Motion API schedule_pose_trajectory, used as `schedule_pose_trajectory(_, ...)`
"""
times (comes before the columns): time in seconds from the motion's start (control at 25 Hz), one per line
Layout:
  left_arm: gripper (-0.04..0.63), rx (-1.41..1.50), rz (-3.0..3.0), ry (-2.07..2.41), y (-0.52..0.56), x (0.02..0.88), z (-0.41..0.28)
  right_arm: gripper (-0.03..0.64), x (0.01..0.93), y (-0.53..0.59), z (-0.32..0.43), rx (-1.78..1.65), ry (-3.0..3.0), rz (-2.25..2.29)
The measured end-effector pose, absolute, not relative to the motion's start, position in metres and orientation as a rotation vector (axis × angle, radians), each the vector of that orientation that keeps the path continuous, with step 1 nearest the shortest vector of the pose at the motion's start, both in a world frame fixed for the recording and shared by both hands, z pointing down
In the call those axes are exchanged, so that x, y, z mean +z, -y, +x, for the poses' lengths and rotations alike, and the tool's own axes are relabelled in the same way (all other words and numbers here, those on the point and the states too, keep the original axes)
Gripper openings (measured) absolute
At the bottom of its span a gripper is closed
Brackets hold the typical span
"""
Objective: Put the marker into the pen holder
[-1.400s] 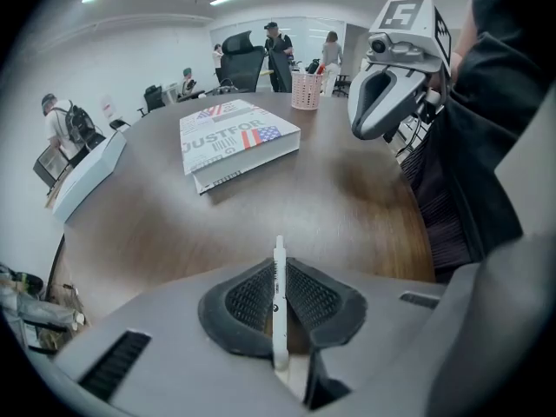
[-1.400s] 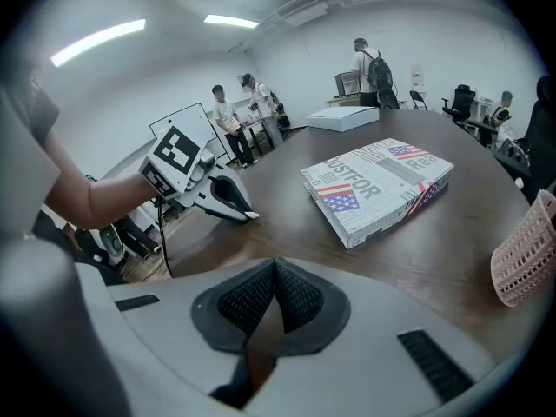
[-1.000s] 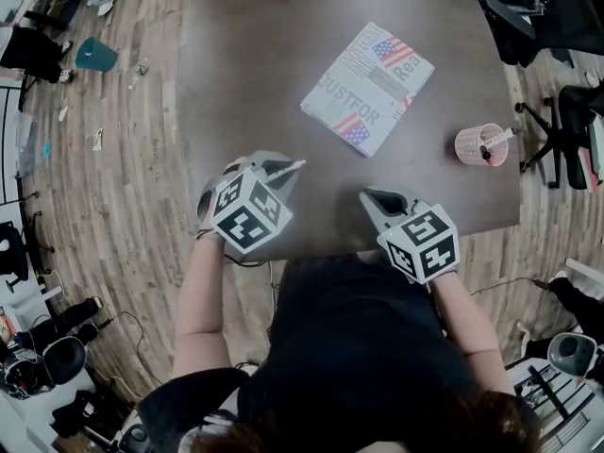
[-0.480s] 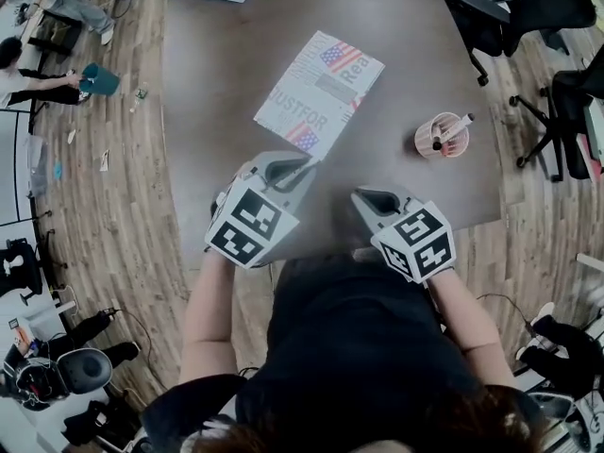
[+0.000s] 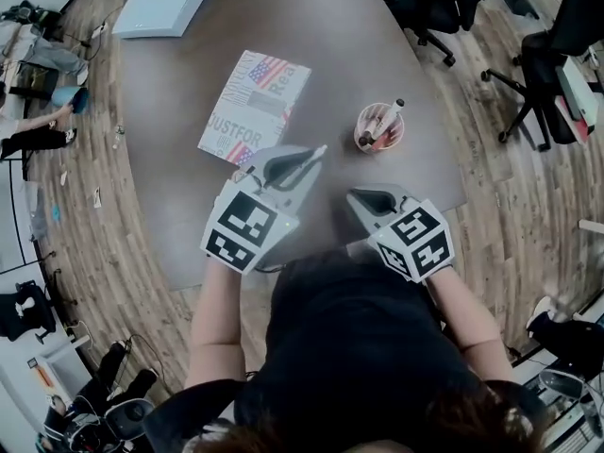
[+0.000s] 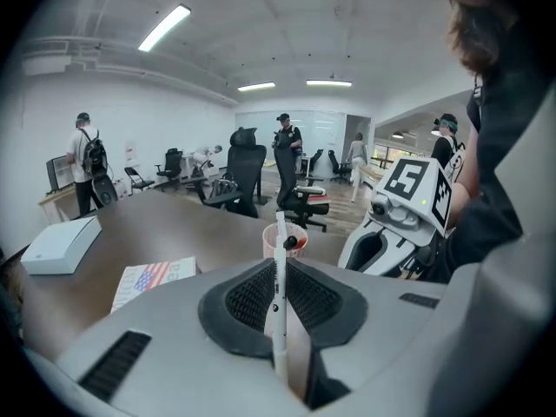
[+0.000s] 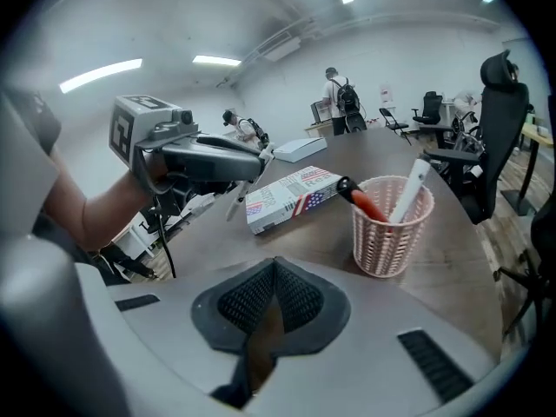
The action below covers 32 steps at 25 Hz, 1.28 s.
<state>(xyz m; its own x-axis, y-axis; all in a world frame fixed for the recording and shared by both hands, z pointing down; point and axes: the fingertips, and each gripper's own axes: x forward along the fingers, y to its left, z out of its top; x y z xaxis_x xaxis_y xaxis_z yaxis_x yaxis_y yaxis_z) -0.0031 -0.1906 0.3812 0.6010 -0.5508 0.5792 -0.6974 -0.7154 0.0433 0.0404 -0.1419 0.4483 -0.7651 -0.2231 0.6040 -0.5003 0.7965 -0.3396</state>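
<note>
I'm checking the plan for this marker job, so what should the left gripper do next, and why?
Probably carry the left gripper forward and rightward until the marker hangs over the pen holder. Its jaws clamp the marker, but the holder stands farther along the table, with pens inside.

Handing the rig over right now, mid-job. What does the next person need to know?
Left hand-held gripper: shut on the white marker, held over the near part of the table, with the marker pointing toward the pen holder.
Right hand-held gripper: jaws together, empty, hovering beside the left one.
Pen holder: pink mesh cup, upright on the table, ahead and to the right. It already holds a white pen and a red one.
Done: marker is in the grip.
Left: carry it over the cup, lower it in, release.
</note>
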Motion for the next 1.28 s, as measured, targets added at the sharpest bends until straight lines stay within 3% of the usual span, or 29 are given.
schedule_pose_trajectory(0.72,0.06,0.276,2.659,1.075,0.266,0.299,0.077,0.018,0.449,0.174,0.126,0.703,2.427,0.656)
schedule_pose_trajectory(1.28,0.06,0.036,2.637,1.144,0.306,0.315,0.086,0.018,0.464,0.184,0.143,0.74,2.402,0.668)
